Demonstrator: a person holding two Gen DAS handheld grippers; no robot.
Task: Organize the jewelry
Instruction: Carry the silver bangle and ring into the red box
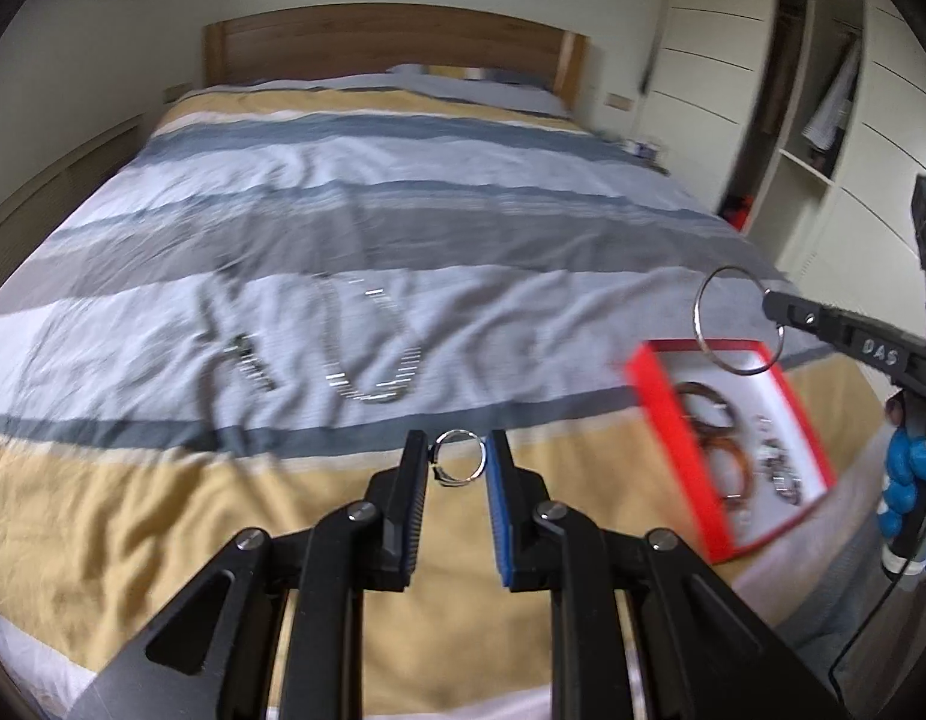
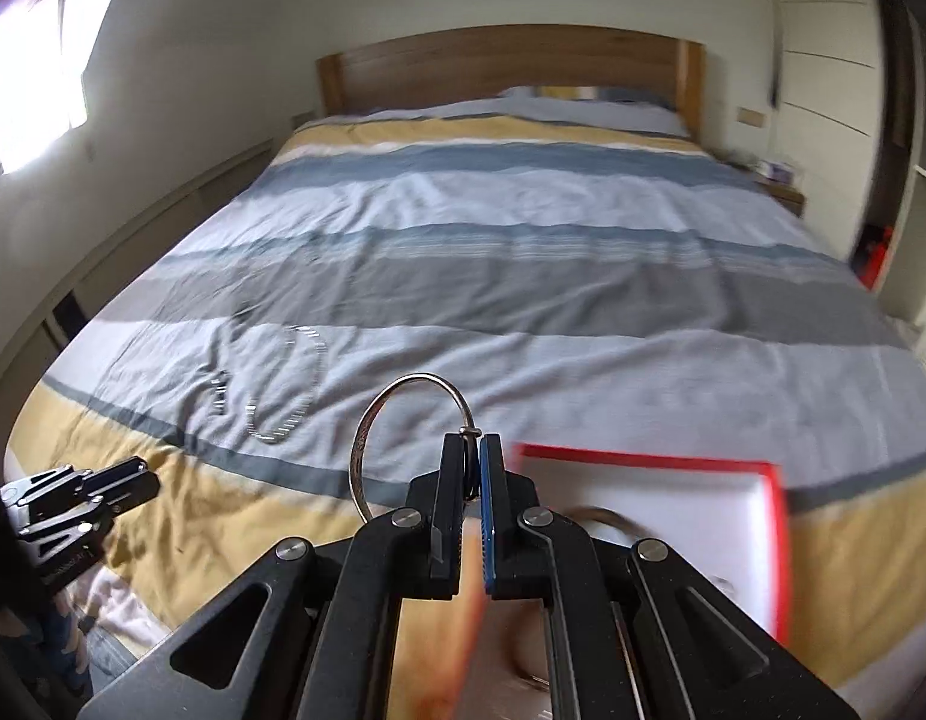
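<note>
**Two rings held above the bed's foot end, red box below**

A small silver ring (image 1: 456, 459) sat clamped between the left gripper (image 1: 456, 462) pads, its opening facing the camera, held above the yellow stripe at the foot edge of the bed (image 1: 402, 192). A large thin silver bangle (image 2: 411, 441) was pinched by its rim in the right gripper (image 2: 472, 462), jaws together on it; the hoop stood upright and stuck out to the left of the fingers. In the left wrist view the bangle (image 1: 739, 318) hung over the far end of the red box (image 1: 667, 414).

The box lay near the foot-right corner of the bed, white inside, holding brown bangles (image 1: 712, 420) and small silvery bits, too blurred to identify. A silver chain necklace (image 1: 372, 354) lay in a loop on the pale stripe, left of centre, with a darker piece (image 1: 249, 360) just beside it, unclear what. A blue-gloved hand (image 1: 910, 492) held the right gripper's handle. A wooden headboard (image 1: 390, 42) stood at the far edge. Motion blur smeared the box; the right wrist view cut it off behind the fingers.
</note>
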